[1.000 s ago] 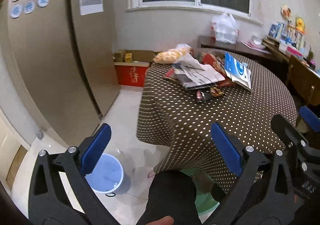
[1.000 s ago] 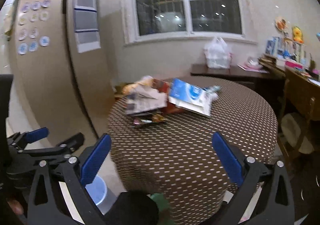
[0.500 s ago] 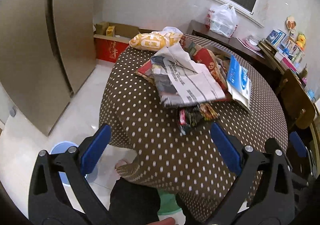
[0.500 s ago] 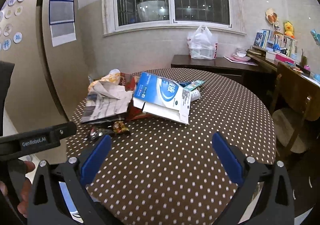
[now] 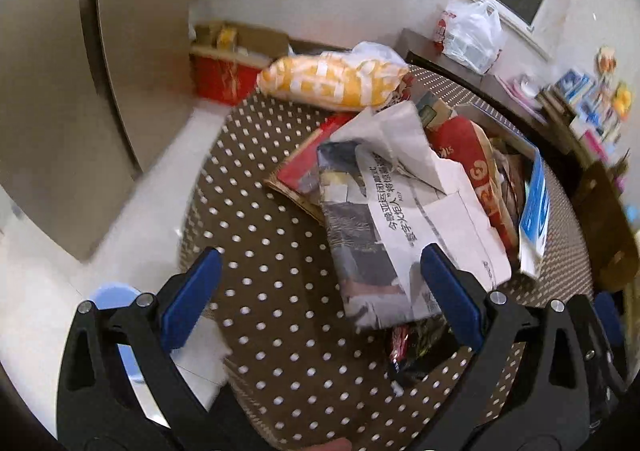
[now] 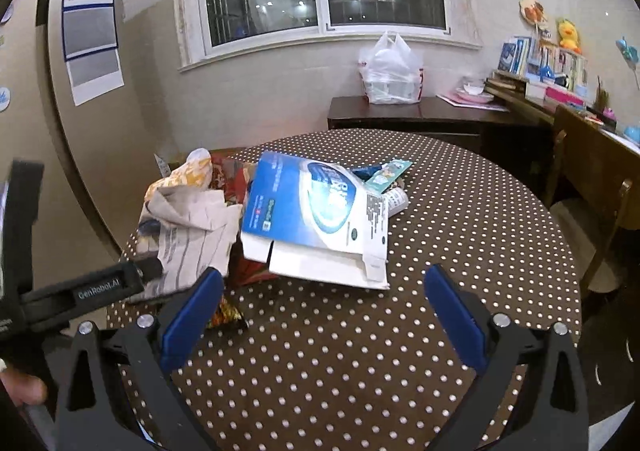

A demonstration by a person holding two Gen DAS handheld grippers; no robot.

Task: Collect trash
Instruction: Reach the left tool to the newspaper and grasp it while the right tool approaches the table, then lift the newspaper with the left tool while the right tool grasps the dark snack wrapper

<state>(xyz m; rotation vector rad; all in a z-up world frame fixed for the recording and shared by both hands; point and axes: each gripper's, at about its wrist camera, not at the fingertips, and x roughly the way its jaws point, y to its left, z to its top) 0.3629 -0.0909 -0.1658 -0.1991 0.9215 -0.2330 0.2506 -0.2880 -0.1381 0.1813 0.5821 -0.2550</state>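
- Left wrist view: we see the left gripper (image 5: 320, 283) with its fingers (image 5: 188, 297) spread wide and nothing held between them. It hangs above the near edge of the round bench (image 5: 280, 251), which carries a brown cloth with white dots.
- Left wrist view: the trash lies in one heap on the bench. A crumpled newspaper (image 5: 404, 219) sits on top, just ahead of the right finger. Under it lies a red package (image 5: 472, 163). A yellow-and-white bag (image 5: 332, 79) lies at the far side of the heap, and a blue-and-white carton (image 5: 534, 207) stands on edge at its right.
- Left wrist view: a dark snack wrapper (image 5: 416, 343) lies at the near end of the newspaper. A blue bucket (image 5: 116, 295) stands on the floor, left of the bench.
- Right wrist view: we see the right gripper (image 6: 320, 315) with fingers (image 6: 456, 315) wide apart and empty, above bare cloth. The carton lies just ahead, touching the newspaper at its left.
- Right wrist view: the left gripper enters from the left edge, beside the newspaper.
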